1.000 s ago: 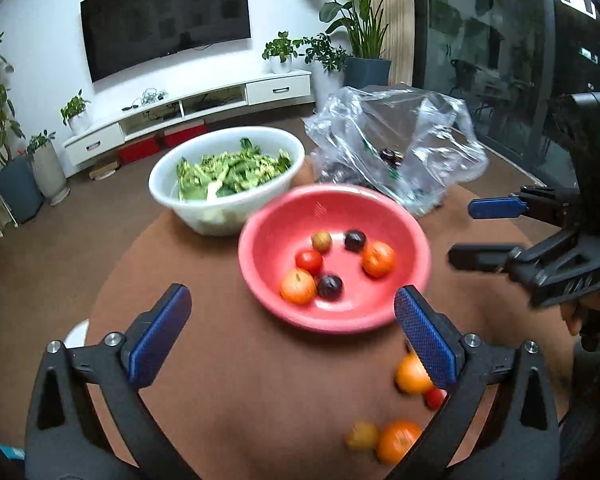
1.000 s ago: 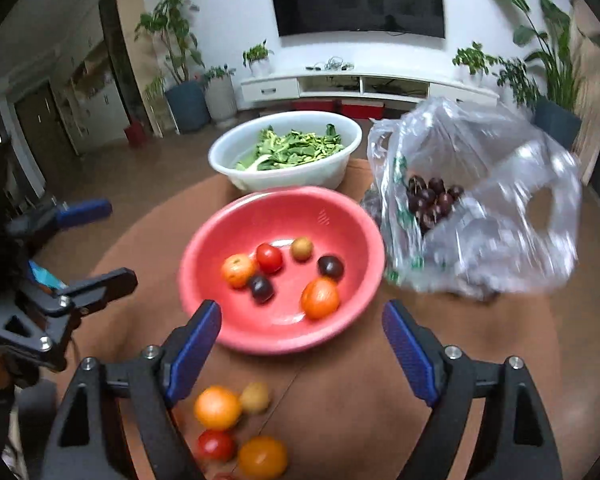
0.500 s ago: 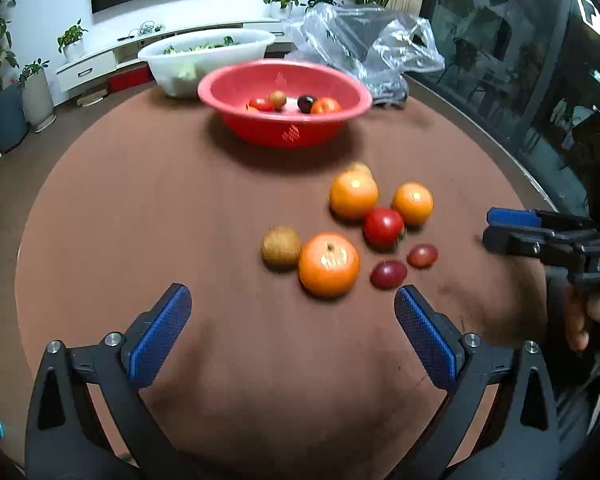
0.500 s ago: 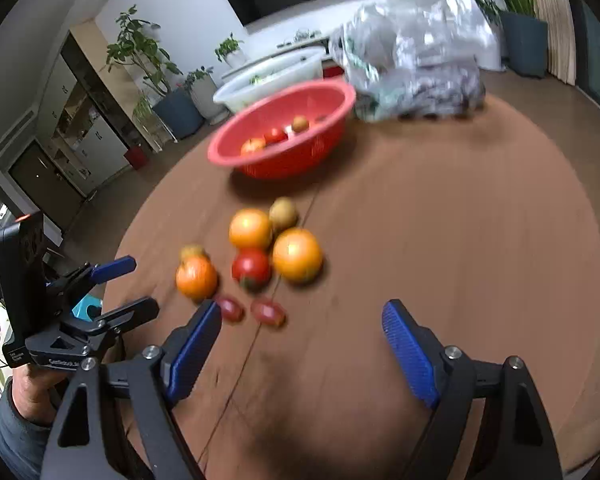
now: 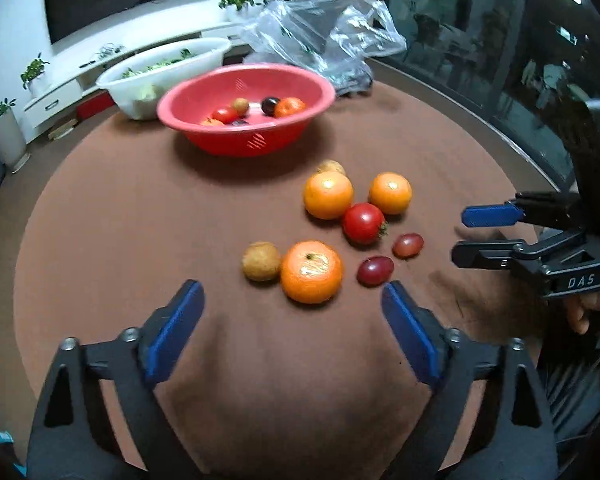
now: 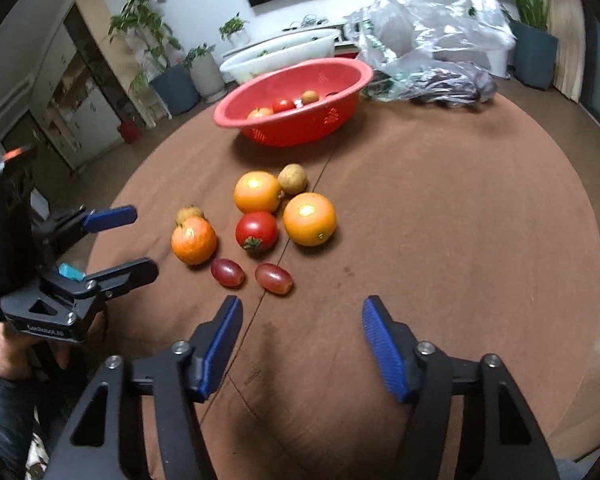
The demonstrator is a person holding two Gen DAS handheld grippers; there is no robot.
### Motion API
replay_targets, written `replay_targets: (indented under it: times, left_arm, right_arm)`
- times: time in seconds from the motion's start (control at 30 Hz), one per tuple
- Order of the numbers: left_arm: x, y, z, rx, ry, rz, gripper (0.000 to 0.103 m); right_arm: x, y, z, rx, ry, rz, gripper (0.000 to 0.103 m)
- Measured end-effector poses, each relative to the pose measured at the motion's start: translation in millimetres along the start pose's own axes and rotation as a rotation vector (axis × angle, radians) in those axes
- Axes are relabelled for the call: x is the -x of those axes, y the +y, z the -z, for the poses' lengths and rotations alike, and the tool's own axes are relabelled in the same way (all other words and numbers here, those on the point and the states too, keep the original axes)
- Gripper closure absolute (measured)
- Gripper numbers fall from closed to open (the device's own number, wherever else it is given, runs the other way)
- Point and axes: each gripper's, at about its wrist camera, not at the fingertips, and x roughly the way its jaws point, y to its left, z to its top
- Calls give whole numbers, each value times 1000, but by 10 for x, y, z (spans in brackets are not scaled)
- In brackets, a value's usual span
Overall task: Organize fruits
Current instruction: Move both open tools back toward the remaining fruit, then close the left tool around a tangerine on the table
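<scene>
Both claws hang over the near edge of a round brown table point(image 5: 100, 220), jaws apart and holding nothing: the left gripper point(image 5: 292, 332) faces a cluster of loose fruit, and the right gripper point(image 6: 300, 344) comes at the same cluster from the other side.

Nearest the left gripper lie a big orange point(image 5: 311, 272) with a small brown fruit point(image 5: 261, 261) touching it, then two red grapes point(image 5: 375, 271), a tomato point(image 5: 363, 223) and two more oranges point(image 5: 328, 195) behind. Farther back stands a red basket point(image 5: 246, 136) with several fruits already in it; beyond it are a white bowl point(image 5: 162, 76) of greens and a clear plastic bag point(image 5: 324, 44).

The step in hand appears to be the pick-up: part of the fruit is in the basket, the rest waits on the table. The next move likely calls for one claw to drop over a single piece and close on it without nudging its neighbours, which sit touching and could roll.

The left view shows a dark plum-like fruit in the basket and the right claw side-on beside the grapes. The right view shows dark fruit inside the bag point(image 6: 440, 80), a second brown fruit point(image 6: 292, 178) in full, and the hand point(image 6: 16, 352) holding the left gripper.
</scene>
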Motion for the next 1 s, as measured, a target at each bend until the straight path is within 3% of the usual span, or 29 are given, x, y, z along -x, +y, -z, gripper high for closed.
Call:
replay_targets:
  times: [0.13, 0.2, 0.43, 0.57, 1.0]
  left_arm:
    - [-118, -94, 10, -22, 25, 23, 33]
    - [-167, -113, -5, -26, 33, 32, 45]
    - [-234, -47, -46, -5, 38, 28, 49]
    - [-315, -68, -56, -4, 56, 33, 64]
    - [-354, -37, -97, 24, 37, 33, 66]
  right_arm:
    - [-92, 80, -17, 56, 28, 12, 46]
    - [-147, 106, -31, 82, 41, 13, 50]
    - [-224, 147, -32, 118, 63, 19, 56]
    - [-222, 157, -39, 123, 62, 21, 57]
    - [-269, 258, -85, 183, 71, 25, 65]
